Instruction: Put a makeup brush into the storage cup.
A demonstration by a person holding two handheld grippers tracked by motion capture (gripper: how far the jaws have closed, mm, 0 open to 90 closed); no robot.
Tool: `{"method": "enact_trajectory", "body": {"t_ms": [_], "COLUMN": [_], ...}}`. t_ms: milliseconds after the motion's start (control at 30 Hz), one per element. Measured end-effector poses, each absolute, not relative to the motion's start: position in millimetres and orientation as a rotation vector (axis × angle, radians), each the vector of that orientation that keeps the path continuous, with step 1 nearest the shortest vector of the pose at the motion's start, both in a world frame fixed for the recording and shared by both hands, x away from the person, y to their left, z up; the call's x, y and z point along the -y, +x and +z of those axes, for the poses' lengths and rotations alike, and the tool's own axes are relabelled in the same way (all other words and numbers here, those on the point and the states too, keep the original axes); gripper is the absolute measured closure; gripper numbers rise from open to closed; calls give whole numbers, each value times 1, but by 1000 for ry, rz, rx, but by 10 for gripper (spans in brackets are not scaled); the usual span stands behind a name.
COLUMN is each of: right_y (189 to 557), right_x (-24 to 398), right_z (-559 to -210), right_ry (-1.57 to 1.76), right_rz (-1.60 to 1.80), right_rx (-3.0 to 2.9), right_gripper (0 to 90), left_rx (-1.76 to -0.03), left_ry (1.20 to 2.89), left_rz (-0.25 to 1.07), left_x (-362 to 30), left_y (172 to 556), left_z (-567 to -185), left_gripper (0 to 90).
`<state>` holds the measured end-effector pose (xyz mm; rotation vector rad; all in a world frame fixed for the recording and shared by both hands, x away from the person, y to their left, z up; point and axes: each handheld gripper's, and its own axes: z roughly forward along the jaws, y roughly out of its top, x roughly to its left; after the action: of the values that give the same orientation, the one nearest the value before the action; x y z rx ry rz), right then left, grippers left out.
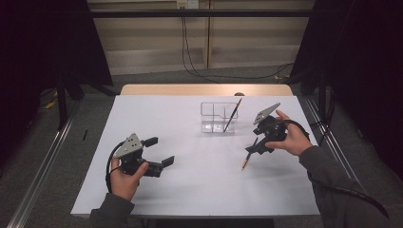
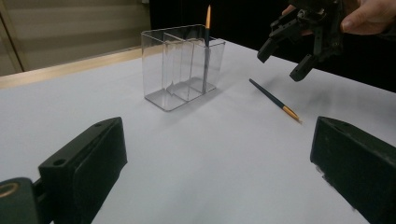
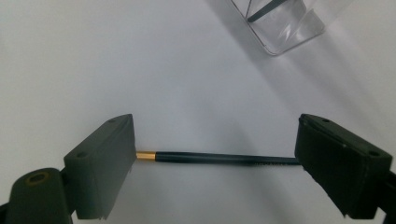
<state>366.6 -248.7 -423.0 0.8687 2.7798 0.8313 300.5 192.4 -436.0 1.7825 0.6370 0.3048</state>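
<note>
Hovering over the white table [image 1: 190,190], the right gripper [image 1: 259,145] has its jaws spread wide, with a dark pencil [image 3: 219,157] lying flat between them, seemingly untouched. Beyond it stands a clear holder [image 1: 218,118] with another pencil [image 1: 233,115] leaning inside. Well apart, the left gripper [image 1: 159,152] is also spread, holding nothing.

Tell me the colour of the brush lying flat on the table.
The brush has a dark blue-green shaft with a gold band near its tip, clearest in the left gripper view.
</note>
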Motion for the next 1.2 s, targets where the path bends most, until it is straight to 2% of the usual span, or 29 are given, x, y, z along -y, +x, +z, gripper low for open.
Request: {"method": "enact_trajectory", "body": {"t_ms": [1200], "right_y": [362], "right_x": [248], "right_z": [-436], "right_ry": [811], "right_rz": [726], "right_rx": [-2835], "right_gripper": [108], "left_rx": [-623], "left_ry": [1779], "left_rz": [274], "left_x": [-192], "left_y": [301], "left_z": [-437], "left_gripper": [35]}}
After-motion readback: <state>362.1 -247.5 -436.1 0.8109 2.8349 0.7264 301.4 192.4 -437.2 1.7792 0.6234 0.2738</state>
